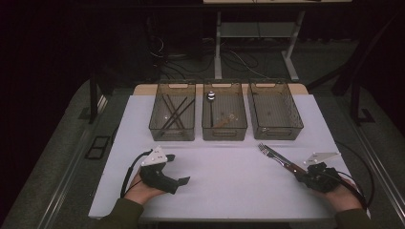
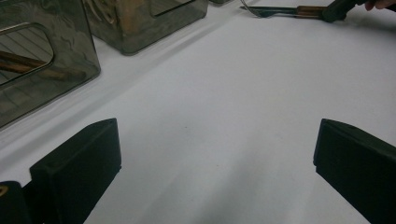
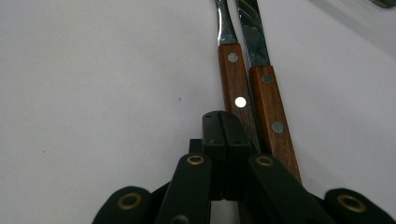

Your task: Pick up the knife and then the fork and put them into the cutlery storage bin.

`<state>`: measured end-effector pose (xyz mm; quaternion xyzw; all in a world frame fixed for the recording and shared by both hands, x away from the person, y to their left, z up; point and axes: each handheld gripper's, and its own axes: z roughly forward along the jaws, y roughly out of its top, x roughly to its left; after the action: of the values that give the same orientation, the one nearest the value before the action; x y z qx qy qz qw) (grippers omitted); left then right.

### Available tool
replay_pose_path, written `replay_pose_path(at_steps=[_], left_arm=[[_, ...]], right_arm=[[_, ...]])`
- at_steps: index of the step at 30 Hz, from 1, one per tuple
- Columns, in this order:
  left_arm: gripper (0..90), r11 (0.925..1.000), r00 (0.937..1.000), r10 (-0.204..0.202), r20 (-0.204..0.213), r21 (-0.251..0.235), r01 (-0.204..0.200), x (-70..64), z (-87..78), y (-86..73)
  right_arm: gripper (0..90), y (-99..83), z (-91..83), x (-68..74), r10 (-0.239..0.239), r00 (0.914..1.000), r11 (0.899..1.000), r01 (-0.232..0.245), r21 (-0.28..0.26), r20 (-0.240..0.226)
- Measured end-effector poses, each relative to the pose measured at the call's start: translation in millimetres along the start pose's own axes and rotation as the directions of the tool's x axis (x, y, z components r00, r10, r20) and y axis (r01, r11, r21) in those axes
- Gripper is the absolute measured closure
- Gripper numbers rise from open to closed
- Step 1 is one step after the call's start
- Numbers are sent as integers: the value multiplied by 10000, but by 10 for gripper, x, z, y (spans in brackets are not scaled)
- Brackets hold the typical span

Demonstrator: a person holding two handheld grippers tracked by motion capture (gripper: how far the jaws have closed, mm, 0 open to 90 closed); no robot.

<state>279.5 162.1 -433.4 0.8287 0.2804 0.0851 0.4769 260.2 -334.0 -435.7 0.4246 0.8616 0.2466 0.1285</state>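
Partly sorted — sticks in the left bin (image 1: 172, 112), a spoon (image 1: 210, 97) in the middle bin (image 1: 224, 112), right bin (image 1: 274, 110) bare. Fork (image 3: 232, 70) and knife (image 3: 268, 93) lying side by side on the counter (image 1: 229, 176), not binned yet. Right tongs (image 3: 226, 122) pressed together beside the fork's handle, holding nothing — left tongs (image 2: 217, 154) wide, idle.

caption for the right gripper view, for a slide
Right tool, jaws closed together, resting beside two wooden-handled utensils: a fork and a knife lying side by side on the white table.
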Motion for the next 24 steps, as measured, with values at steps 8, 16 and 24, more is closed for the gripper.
replay_pose_path(at_steps=[8,16,24], left_arm=[[0,9999,9998,-62,182,-108,64,2,-45,-53],[0,10000,9993,-48,381,71,45,-37,0,-55],[0,9999,9993,-92,354,132,88,-46,16,-47]], right_arm=[[893,8,-58,2,-88,9993,9988,70,-480,-374],[621,80,-182,-18,-108,9930,9938,-24,-1113,-1179],[459,238,-206,-143,-436,9913,9931,294,-1132,-1244]])
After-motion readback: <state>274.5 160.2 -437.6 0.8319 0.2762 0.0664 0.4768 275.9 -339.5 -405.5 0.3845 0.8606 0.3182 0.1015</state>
